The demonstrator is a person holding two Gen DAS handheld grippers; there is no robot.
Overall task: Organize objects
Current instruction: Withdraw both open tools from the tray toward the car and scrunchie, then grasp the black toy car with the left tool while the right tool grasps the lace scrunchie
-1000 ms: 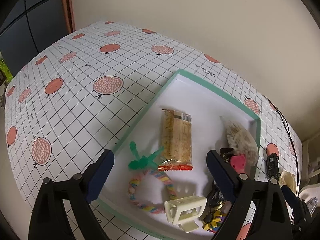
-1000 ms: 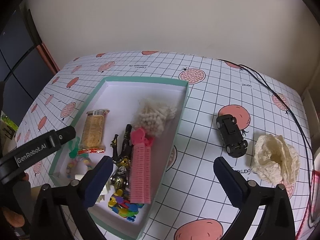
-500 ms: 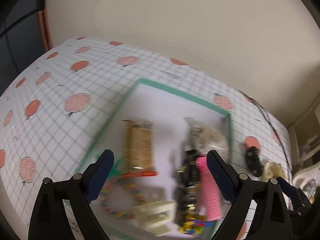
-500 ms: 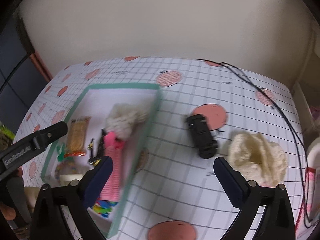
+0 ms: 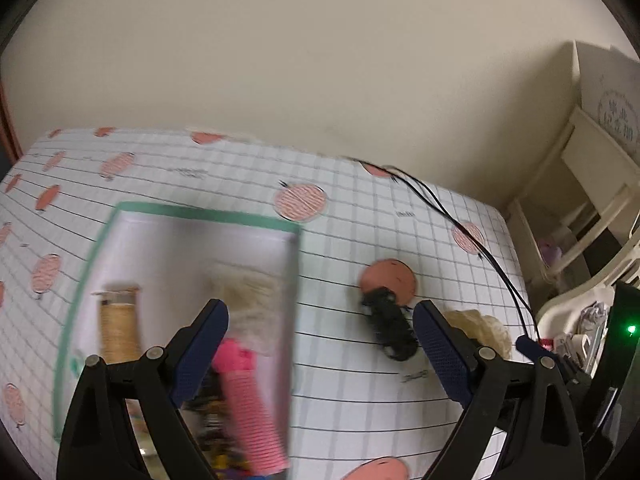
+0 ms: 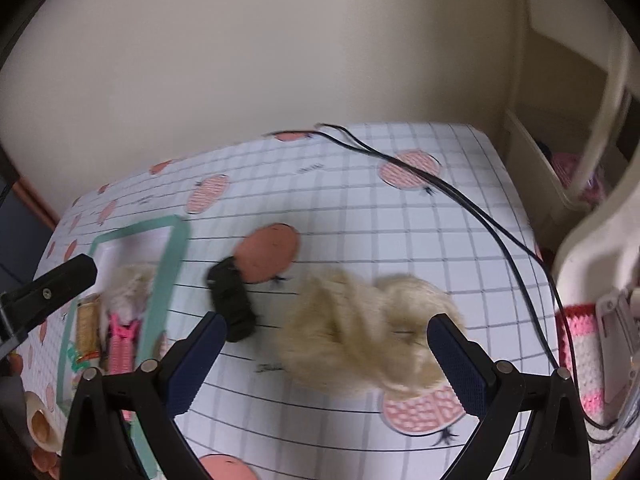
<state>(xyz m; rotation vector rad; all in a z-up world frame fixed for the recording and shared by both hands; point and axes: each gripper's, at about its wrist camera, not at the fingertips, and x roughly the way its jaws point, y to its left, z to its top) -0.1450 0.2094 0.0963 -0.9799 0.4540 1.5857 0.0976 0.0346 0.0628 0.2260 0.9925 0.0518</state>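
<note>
- Green-rimmed tray [image 5: 192,212] at far left, holding a pink ribbed piece [image 5: 252,408], a tan packet [image 5: 118,328] and a fluffy white bundle [image 5: 248,292] (all smeared by blur).
- Open checked tablecloth [image 5: 352,392] right of the tray's edge.
- Left gripper [image 5: 320,344] spread wide, empty; black toy car [image 5: 390,330] between its fingers' line, outline unclear.
- Right gripper [image 6: 326,354] spread wide, empty, above a cream woolly heap [image 6: 360,332].
- Black cable [image 6: 480,216] toward the table's right edge.

Motion blur is smearing the tray's contents [image 5: 240,312], the black toy car [image 6: 232,300] and the cream fluffy bundle [image 6: 360,332]; the tray's near end [image 5: 64,420] is running off-frame.
</note>
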